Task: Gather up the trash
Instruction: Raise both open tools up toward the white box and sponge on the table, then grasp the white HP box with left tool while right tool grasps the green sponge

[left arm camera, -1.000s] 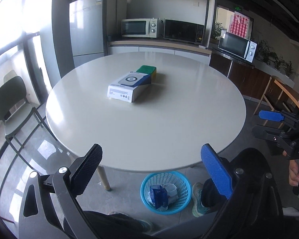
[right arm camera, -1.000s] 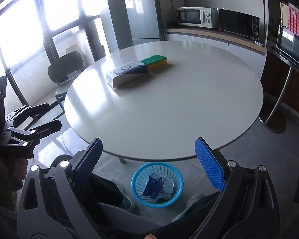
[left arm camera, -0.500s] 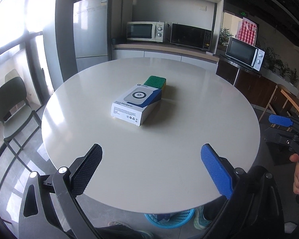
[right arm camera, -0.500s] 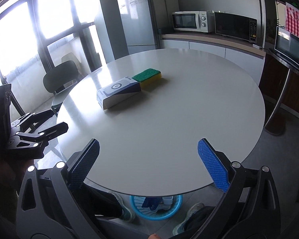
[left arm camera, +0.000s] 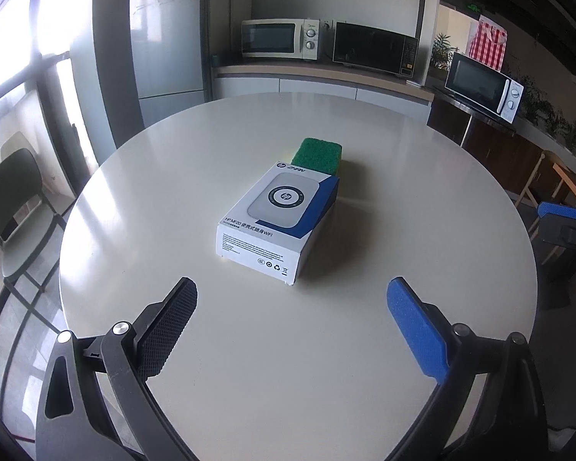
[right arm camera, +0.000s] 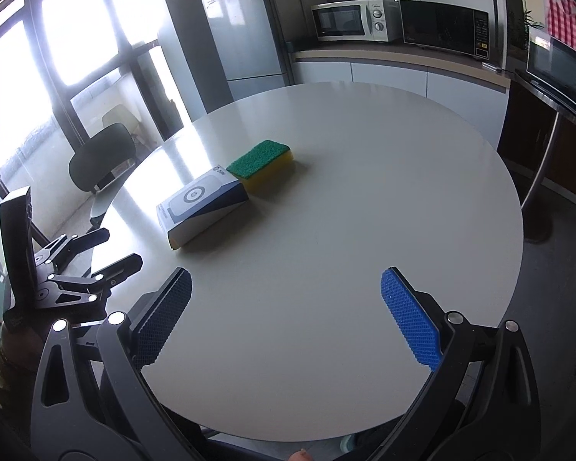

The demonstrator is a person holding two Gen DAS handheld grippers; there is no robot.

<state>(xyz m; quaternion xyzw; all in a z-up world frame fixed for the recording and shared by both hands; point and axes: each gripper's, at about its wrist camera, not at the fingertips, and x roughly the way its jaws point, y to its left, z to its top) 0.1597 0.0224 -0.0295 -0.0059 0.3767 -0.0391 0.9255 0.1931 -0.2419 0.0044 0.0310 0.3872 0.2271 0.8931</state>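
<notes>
A white and blue cardboard box (left arm camera: 278,221) lies near the middle of the round white table (left arm camera: 364,345), with a green and yellow sponge (left arm camera: 318,155) touching its far end. My left gripper (left arm camera: 292,288) is open just short of the box, nothing between its fingers. In the right wrist view the box (right arm camera: 202,205) and sponge (right arm camera: 263,163) sit to the upper left, and my right gripper (right arm camera: 286,278) is open over bare tabletop. The left gripper (right arm camera: 107,247) shows at that view's left edge.
A dark chair (left arm camera: 9,207) stands left of the table by the windows. A counter with microwaves (left arm camera: 278,38) and a fridge (left arm camera: 169,50) line the back wall. Wooden chairs (left arm camera: 560,184) stand at the right. The right gripper's blue finger (left arm camera: 560,211) pokes in at the right edge.
Both grippers have risen and moved forward over the table toward the box. The blue basket on the floor has dropped out of view below the table edge.
</notes>
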